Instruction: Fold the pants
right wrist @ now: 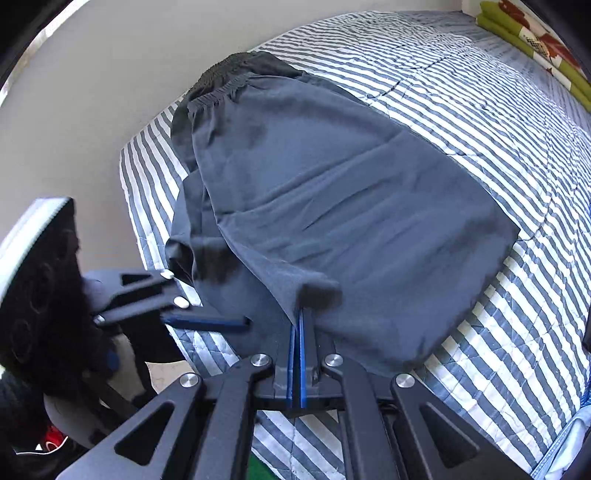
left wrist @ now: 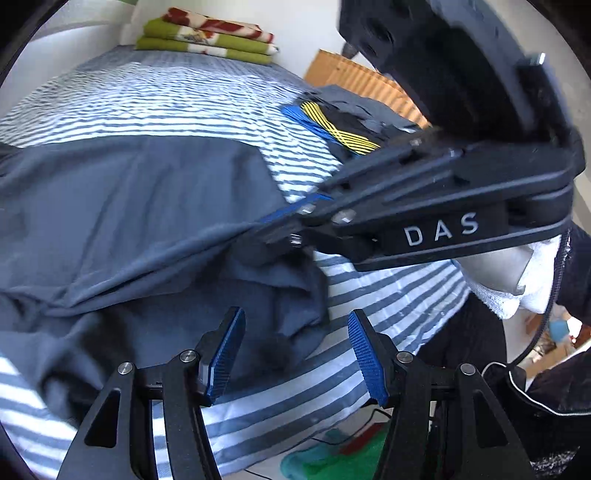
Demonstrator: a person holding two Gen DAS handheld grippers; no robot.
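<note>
Dark grey pants lie on a striped bed, their elastic waistband at the far end near the wall. My right gripper is shut on a bunched edge of the pants fabric, lifting it slightly. In the left wrist view the right gripper shows from the side, pinching the same cloth of the pants. My left gripper is open just above the crumpled near part of the pants, with nothing between its blue pads. In the right wrist view the left gripper sits close by on the left.
The bed has a blue and white striped quilt. A folded green blanket lies at the far end. A pile of dark clothes with blue and yellow stripes sits at the bed's right edge. A person's dark jacket is close by.
</note>
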